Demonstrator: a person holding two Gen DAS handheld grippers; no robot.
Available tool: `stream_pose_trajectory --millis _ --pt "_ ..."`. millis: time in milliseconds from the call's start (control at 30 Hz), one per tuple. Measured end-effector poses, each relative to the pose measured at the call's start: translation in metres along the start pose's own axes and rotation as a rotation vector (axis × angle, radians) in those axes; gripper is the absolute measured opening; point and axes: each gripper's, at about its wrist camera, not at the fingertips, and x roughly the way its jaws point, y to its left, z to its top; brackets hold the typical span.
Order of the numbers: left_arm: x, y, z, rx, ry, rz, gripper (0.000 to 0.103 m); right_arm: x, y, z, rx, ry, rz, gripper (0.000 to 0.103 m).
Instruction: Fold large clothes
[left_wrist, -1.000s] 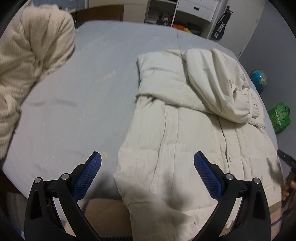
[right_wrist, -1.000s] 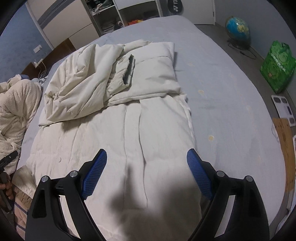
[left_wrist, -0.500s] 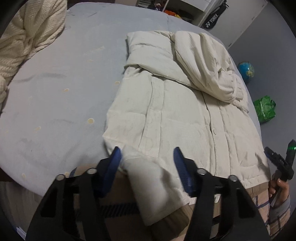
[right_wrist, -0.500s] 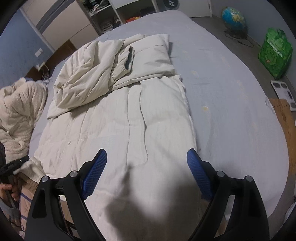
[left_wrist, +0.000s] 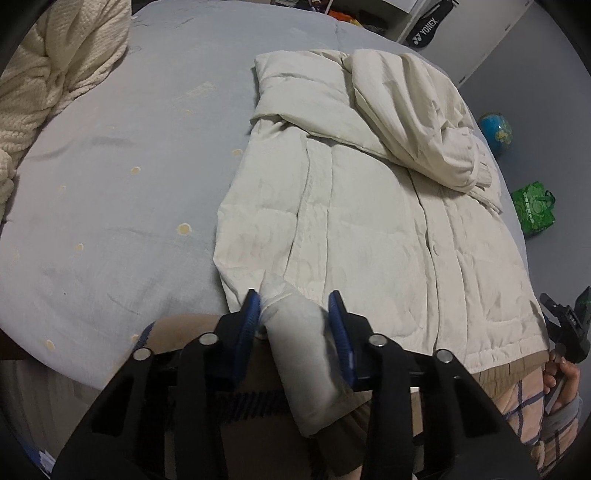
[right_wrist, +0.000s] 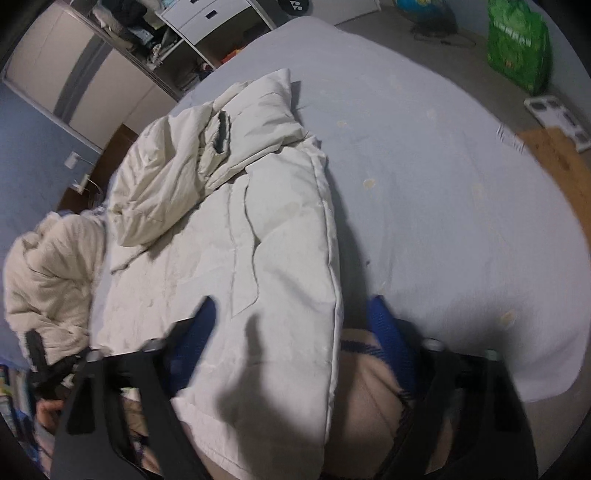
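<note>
On the bed (left_wrist: 110, 206) the coat (left_wrist: 369, 229) lies flat, hem at the near edge. Left hand-held gripper (left_wrist: 293, 317) has just closed on its hem corner; right hand-held gripper (right_wrist: 291, 321), closing, straddles the other corner without pressing yet. A fold seems ready soon.

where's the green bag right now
The green bag sits on the floor off the bed's right edge in the left wrist view, just below the globe.

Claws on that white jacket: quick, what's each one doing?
Left claw: has just been closing, now pinching the jacket's near corner.
Right claw: just been closing, jacket's hem corner between; grip cannot be told.
</note>
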Motion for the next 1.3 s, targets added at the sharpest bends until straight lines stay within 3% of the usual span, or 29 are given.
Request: stream_pose_trajectory --millis 33,133,333,667,800,867,967,1033,1133,1300 --pt "0.000 0.000 -0.001 0.003 -0.001 -0.011 0.033 0.001 -0.001 -0.001 0.005 0.008 0.012 0.047" --pt "-0.002 -0.003 -0.003 0.017 -0.004 -0.022 0.029 0.000 -0.002 -0.004 0.006 0.004 0.054 0.029" --pt "-0.012 -0.010 -0.012 0.061 -0.018 -0.039 0.025 -0.008 0.001 -0.010 -0.018 -0.008 0.105 0.027" --pt "-0.021 -0.004 -0.023 0.047 -0.025 -0.100 0.025 -0.022 0.000 -0.023 -0.031 -0.028 0.172 0.026" --pt "-0.017 -0.008 -0.020 0.064 -0.002 -0.082 0.041 -0.021 0.001 -0.022 -0.041 -0.020 0.154 0.026" --pt "-0.015 -0.014 -0.021 0.088 0.003 -0.053 0.043 -0.021 0.001 -0.022 -0.045 -0.019 0.149 0.026" --pt "-0.014 -0.021 -0.023 0.122 0.010 -0.019 0.039 -0.021 0.002 -0.022 -0.050 -0.021 0.151 0.026" --pt "-0.014 -0.021 -0.024 0.131 0.015 -0.026 0.025 -0.023 0.005 -0.023 -0.067 -0.033 0.156 0.020" --pt "-0.020 -0.020 -0.026 0.130 -0.007 -0.054 0.016 -0.028 0.012 -0.024 -0.104 -0.059 0.168 0.013" --pt "-0.050 -0.009 -0.027 0.076 -0.079 -0.138 0.012 -0.047 0.017 -0.022 -0.098 -0.130 0.264 0.010"
